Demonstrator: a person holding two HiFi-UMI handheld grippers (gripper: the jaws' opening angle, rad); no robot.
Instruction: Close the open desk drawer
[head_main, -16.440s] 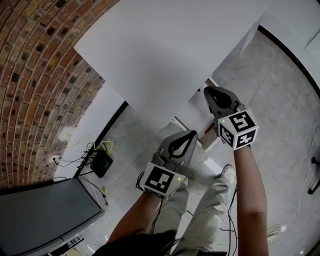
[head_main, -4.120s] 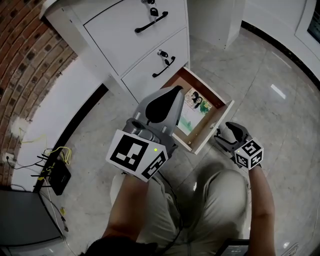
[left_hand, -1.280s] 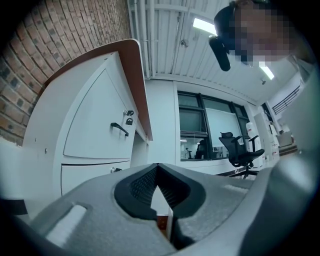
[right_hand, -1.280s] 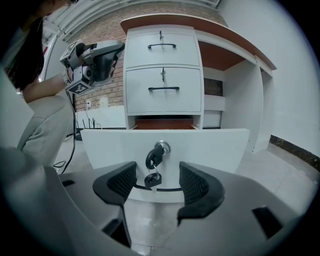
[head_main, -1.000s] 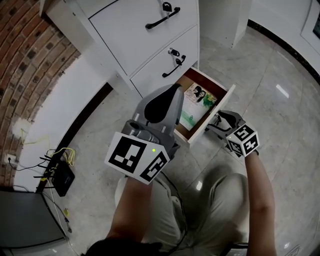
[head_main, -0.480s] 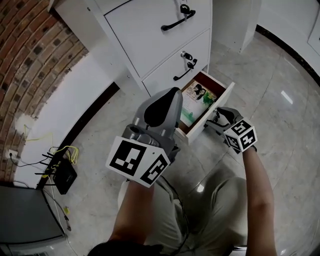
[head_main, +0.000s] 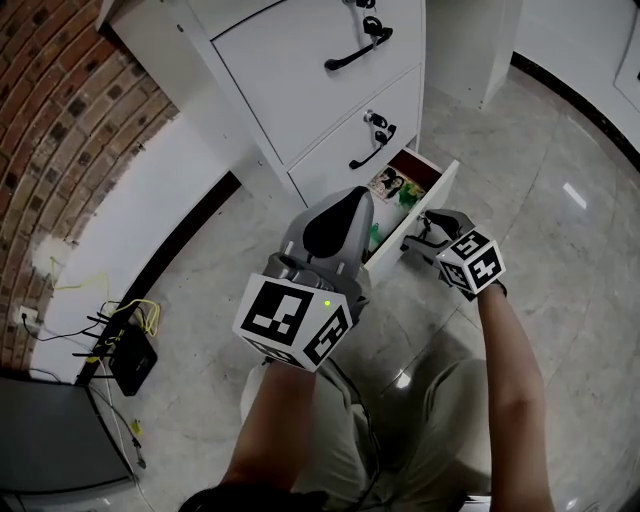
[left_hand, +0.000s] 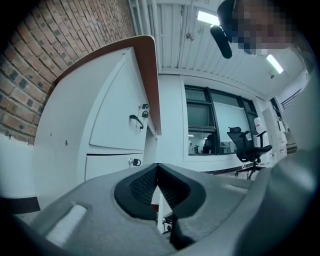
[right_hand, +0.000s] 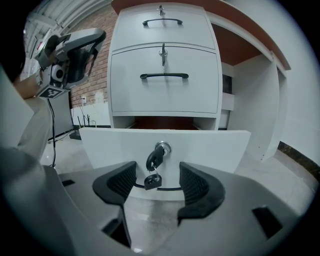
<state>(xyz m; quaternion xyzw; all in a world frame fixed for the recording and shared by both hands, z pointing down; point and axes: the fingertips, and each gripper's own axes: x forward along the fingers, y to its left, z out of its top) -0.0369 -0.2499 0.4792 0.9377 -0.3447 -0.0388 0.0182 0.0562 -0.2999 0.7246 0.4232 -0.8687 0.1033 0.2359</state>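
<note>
The white desk cabinet's bottom drawer (head_main: 424, 205) stands partly open, and a printed picture (head_main: 391, 184) lies inside it. My right gripper (head_main: 426, 233) is right at the drawer front (right_hand: 210, 147). It is open (right_hand: 156, 182), with its jaws either side of the hanging key (right_hand: 154, 160) and the black handle (right_hand: 162, 189), gripping nothing. My left gripper (head_main: 350, 196) is held up in the air left of the drawer, away from the cabinet. Its jaws are shut (left_hand: 157, 167) with nothing between them.
Two closed drawers (head_main: 325, 55) with black handles (right_hand: 164, 76) sit above the open one. A black router with cables (head_main: 130, 350) lies on the floor by the brick wall (head_main: 60, 120). The person's legs (head_main: 420, 430) are below the grippers. An office chair (left_hand: 247, 145) stands far off.
The drawer has slid further into the cabinet, and my right gripper has followed its front inward. My left gripper has sunk a little and is still shut.
</note>
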